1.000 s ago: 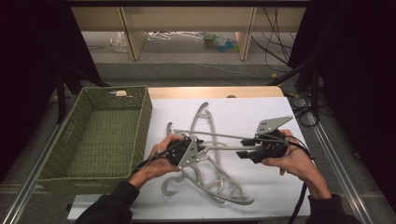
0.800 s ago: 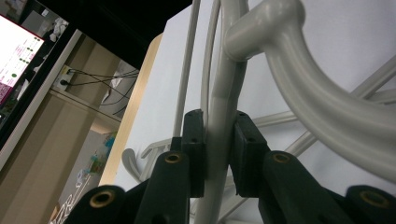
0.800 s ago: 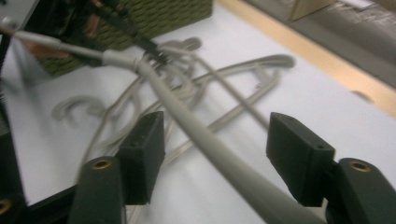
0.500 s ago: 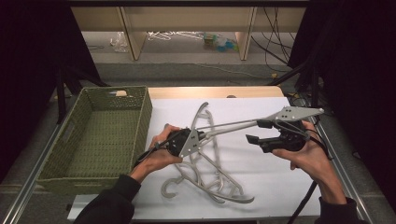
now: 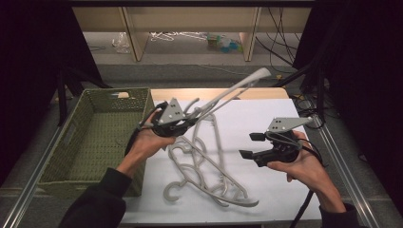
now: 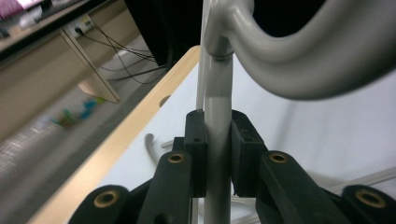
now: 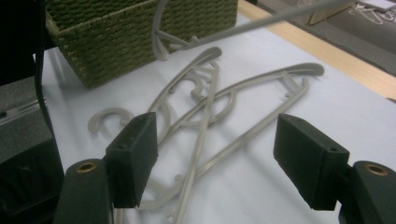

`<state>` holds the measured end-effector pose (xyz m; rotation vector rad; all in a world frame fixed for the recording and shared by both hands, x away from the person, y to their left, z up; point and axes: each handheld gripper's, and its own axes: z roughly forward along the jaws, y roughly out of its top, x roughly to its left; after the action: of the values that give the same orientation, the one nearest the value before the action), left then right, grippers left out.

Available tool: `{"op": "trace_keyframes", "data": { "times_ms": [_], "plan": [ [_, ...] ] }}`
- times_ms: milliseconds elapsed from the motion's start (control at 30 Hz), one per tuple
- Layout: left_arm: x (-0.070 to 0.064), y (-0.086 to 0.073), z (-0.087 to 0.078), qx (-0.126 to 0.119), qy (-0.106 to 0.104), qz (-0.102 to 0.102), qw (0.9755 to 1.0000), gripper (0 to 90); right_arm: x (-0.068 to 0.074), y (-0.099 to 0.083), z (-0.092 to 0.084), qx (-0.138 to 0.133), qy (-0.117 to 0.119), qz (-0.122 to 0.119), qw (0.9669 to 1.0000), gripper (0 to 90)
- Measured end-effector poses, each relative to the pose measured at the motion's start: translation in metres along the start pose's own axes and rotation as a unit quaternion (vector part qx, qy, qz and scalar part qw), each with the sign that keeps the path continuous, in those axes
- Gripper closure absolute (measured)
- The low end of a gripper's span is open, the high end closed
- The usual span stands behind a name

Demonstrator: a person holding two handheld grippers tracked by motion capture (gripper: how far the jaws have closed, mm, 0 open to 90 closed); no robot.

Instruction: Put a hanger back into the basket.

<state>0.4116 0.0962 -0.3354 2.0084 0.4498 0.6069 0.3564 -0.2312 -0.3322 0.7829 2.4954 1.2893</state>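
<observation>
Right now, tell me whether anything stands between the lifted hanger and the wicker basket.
Nothing visible does. The left gripper is shut on the grey hanger, held in the air just right of the green wicker basket, whose open top is unobstructed. The other hangers lie flat on the white sheet, below.

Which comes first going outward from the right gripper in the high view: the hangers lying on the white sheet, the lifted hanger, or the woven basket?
From the right gripper:
1. Pile of hangers on the sheet, just to its left, low on the white sheet.
2. Lifted hanger, up and left, clamped in the left gripper.
3. Green woven basket, at the table's far left.
</observation>
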Motion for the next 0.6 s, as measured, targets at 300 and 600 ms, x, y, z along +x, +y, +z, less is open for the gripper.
{"op": "trace_keyframes", "data": {
  "times_ms": [300,600],
  "plan": [
    [0.034,-0.008,-0.057,-0.031,-0.058,-0.226,0.9719,79.1,0.009,-0.01,0.011,0.016,0.022,-0.002,0.9996,31.3],
    [0.059,-0.016,-0.112,-0.06,-0.082,-0.311,0.9449,79.1,0.008,-0.022,0.019,0.026,0.029,0.009,0.9992,30.3]
  ]
}}
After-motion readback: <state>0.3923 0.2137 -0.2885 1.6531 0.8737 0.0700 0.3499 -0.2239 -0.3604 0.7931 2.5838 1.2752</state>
